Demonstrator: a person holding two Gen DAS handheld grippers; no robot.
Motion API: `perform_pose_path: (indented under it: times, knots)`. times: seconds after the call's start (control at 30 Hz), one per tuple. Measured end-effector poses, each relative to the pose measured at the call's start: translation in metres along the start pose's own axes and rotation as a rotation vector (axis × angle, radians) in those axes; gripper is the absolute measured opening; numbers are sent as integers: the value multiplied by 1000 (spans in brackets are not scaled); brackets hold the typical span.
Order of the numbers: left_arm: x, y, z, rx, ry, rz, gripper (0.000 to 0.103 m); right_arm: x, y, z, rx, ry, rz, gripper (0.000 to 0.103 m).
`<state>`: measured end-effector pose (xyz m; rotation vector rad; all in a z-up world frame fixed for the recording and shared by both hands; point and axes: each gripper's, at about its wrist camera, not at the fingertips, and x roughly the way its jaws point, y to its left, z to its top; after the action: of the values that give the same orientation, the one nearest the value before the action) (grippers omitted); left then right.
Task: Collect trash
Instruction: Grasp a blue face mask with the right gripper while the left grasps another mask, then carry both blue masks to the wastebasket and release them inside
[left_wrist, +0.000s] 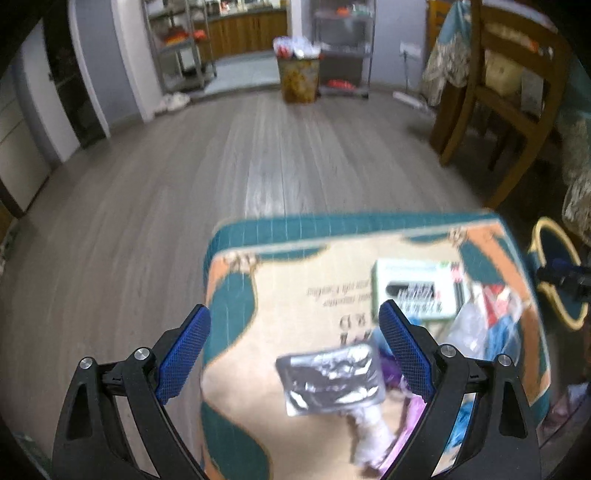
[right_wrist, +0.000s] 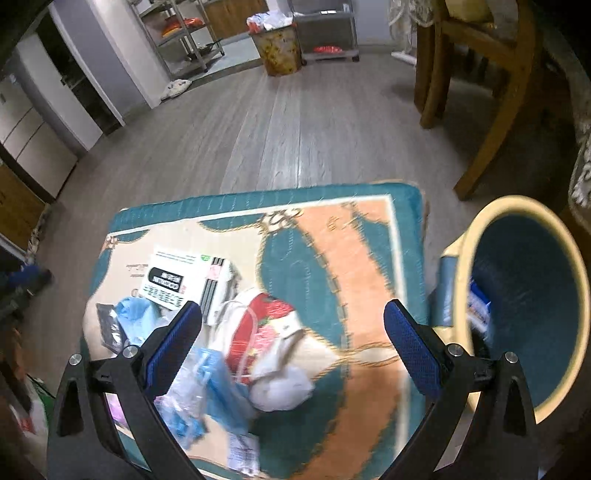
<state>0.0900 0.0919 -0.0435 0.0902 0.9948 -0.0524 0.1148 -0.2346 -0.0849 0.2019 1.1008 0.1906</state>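
Observation:
Trash lies scattered on a teal and orange mat (left_wrist: 295, 317) (right_wrist: 369, 266). My left gripper (left_wrist: 295, 325) is open above a silver foil packet (left_wrist: 330, 378). A white and green carton (left_wrist: 417, 286) (right_wrist: 184, 278) lies farther out, with clear plastic wrap (left_wrist: 469, 328) and a white tissue (left_wrist: 369, 432) nearby. My right gripper (right_wrist: 293, 321) is open over a red and white wrapper (right_wrist: 260, 325), a crumpled white wad (right_wrist: 282, 387) and blue plastic bags (right_wrist: 218, 384). A teal bin with a cream rim (right_wrist: 524, 306) (left_wrist: 557, 273) stands right of the mat, something blue and white inside it.
Grey wood floor (left_wrist: 184, 184) stretches ahead. A wooden chair (left_wrist: 495, 96) (right_wrist: 476, 74) and a table with a lace cloth stand at the right. A full patterned waste bin (left_wrist: 299, 77) (right_wrist: 279, 48) sits far back by metal shelves (left_wrist: 343, 48).

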Motion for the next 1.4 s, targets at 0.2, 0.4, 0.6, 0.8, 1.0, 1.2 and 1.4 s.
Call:
perform_pose_path:
  times: [0.2, 0.4, 0.6, 0.8, 1.0, 1.2, 1.4]
  knots:
    - [14, -5, -11, 76, 74, 4, 92, 10, 37, -13, -110, 77, 73, 81]
    - [16, 9, -7, -17, 77, -37, 92, 31, 53, -33, -183, 218, 100, 47]
    - [18, -9, -9, 28, 88, -80, 92, 29, 52, -34, -191, 226, 124, 10]
    - [30, -41, -9, 52, 108, -127, 92, 1, 43, -20, -177, 134, 132, 9]
    - [51, -75, -8, 156, 136, -100, 79, -7, 37, -14, -173, 100, 133, 9]
    - [66, -95, -10, 188, 217, -155, 32, -12, 23, -8, -157, 86, 138, 9]
    - [40, -95, 3, 198, 122, -158, 29, -23, 12, -2, -142, 51, 141, 9]
